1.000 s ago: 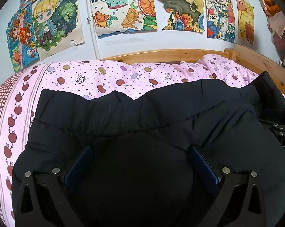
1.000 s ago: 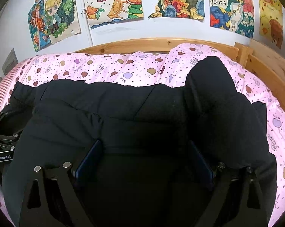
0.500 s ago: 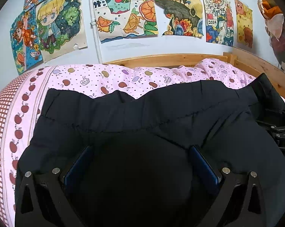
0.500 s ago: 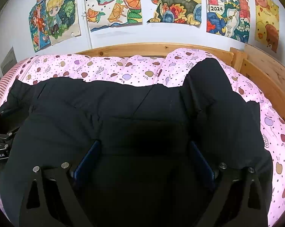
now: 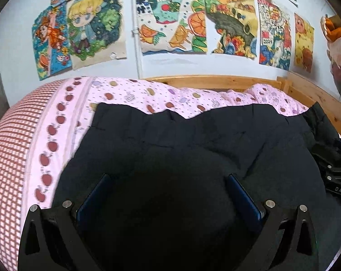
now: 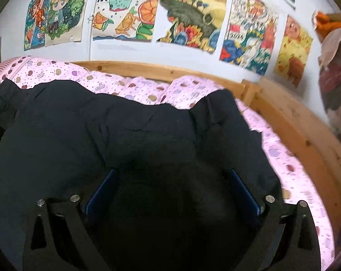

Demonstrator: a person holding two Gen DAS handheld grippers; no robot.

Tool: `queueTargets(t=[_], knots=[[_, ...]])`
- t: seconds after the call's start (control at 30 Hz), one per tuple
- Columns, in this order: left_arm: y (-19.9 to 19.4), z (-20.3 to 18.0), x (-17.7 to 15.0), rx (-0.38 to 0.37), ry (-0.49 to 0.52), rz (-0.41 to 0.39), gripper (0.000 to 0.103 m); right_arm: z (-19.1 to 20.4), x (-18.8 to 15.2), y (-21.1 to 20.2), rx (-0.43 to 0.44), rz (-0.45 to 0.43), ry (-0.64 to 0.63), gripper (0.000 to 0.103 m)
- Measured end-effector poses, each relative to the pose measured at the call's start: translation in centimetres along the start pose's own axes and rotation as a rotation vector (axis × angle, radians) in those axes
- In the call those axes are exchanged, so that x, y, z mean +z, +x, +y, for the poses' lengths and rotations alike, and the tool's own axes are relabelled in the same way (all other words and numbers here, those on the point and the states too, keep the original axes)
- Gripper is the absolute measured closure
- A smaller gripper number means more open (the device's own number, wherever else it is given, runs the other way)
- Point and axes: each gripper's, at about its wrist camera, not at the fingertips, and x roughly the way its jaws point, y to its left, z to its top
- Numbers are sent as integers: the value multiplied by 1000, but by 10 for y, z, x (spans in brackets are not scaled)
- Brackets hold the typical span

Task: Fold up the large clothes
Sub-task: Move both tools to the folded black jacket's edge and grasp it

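Note:
A large black padded garment [image 5: 193, 135] lies spread across a pink fruit-print quilt [image 5: 148, 94]; in the right wrist view the garment [image 6: 148, 124] reaches close to the bed's right side. My left gripper [image 5: 168, 177] hovers over its near part with the blue-padded fingers wide apart, dark cloth bulging between them but not pinched. My right gripper [image 6: 172, 171] is the same, its jaws opening, with black cloth lying between the fingers and the pads apart from it. The right gripper's body [image 5: 335, 180] shows at the left view's right edge.
A wooden bed frame [image 6: 294, 131] runs behind and along the right of the quilt [image 6: 129, 85]. Bright posters [image 5: 170, 22] cover the white wall. Hanging orange and white things [image 6: 328, 29] are at the far right. A red-checked quilt border [image 5: 10, 140] is at the left.
Both views have lifted and drawn back, showing more wall and more quilt. The right view has swung to the right. The garment lies as before, and both grippers stay wide.

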Motion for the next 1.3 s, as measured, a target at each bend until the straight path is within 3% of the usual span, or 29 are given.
queueTargets(t=[0.4, 0.8, 1.1, 1.3], knots=[[-34, 46, 1, 132, -15, -75, 0, 8, 0, -46, -41, -118, -113, 7], [-32, 90, -10, 219, -34, -22, 0, -23, 1, -58, -66, -137, -114, 7], [-33, 90, -18, 250, 36, -29, 0, -83, -4, -44, -130, -69, 21, 7], [-33, 85, -21, 249, 64, -28, 0, -119, -15, -22, -109, 9, 169, 7]])
